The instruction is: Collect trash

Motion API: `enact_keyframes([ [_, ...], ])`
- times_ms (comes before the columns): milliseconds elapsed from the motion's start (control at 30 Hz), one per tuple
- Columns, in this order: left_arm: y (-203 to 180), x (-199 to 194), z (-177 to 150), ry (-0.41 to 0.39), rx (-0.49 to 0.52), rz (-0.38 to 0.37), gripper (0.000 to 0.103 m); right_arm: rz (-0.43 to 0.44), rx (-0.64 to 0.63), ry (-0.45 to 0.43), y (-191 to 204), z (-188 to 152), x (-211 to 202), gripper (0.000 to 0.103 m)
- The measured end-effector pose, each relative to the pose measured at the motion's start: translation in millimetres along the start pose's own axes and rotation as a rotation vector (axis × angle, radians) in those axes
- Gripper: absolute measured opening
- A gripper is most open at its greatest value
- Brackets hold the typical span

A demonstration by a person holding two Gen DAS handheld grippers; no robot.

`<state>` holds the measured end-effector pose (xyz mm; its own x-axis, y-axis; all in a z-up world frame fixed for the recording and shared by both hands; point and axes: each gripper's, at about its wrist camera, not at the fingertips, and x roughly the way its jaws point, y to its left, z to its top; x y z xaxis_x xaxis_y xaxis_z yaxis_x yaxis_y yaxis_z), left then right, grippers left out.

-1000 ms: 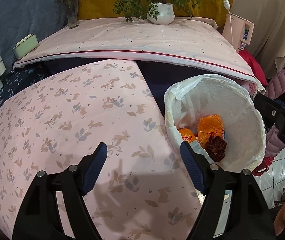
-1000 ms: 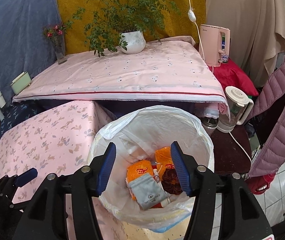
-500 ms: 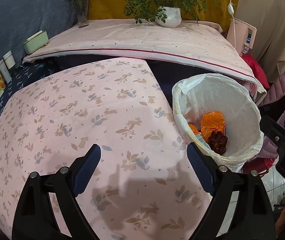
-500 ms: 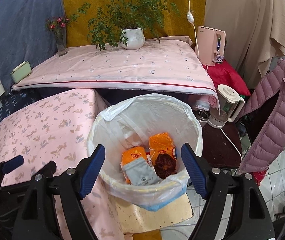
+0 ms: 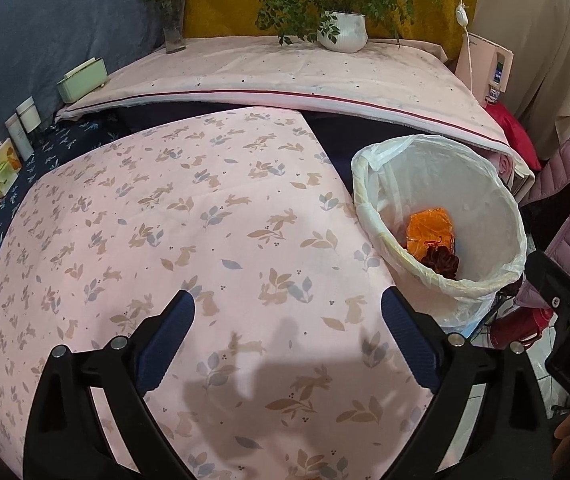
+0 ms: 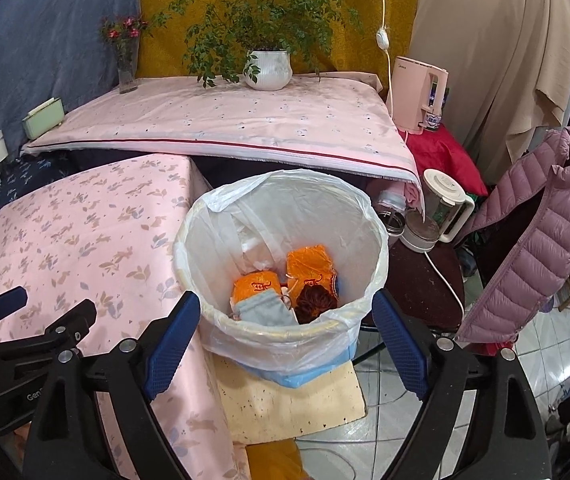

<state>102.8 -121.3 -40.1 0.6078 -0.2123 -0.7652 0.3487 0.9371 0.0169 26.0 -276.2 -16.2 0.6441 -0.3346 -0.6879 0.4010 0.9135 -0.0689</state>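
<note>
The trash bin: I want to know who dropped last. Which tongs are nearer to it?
Right. The right tongs hang over the near rim of the trash bin, jaws opening and empty. The left tongs sit beside it over the pink tablecloth, also opening.

Both jaws opened wider, empty; right gripper (image 6: 287, 338) backed off, trash bin (image 6: 373, 220) shrank toward frame center.

A lived-in home room. Cloth-covered tabletops (image 6: 85, 236) carry a potted plant (image 6: 268, 69) and a vase of flowers (image 6: 127, 60); a kettle (image 6: 441, 210), a lined trash bin (image 6: 285, 344) and a hanging puffer jacket (image 6: 537, 240) stand nearby.
</note>
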Motion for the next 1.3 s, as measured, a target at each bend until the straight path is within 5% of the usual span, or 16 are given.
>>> enact_keyframes([
  [167,-1,-2,-3,0.007,0.012,-0.008,0.091,0.022,0.03,0.027,-3,-5,0,0.09],
  [1300,-11,-2,-15,0.029,0.027,0.004,0.092,0.008,0.013,0.056,-8,-23,0,0.09],
])
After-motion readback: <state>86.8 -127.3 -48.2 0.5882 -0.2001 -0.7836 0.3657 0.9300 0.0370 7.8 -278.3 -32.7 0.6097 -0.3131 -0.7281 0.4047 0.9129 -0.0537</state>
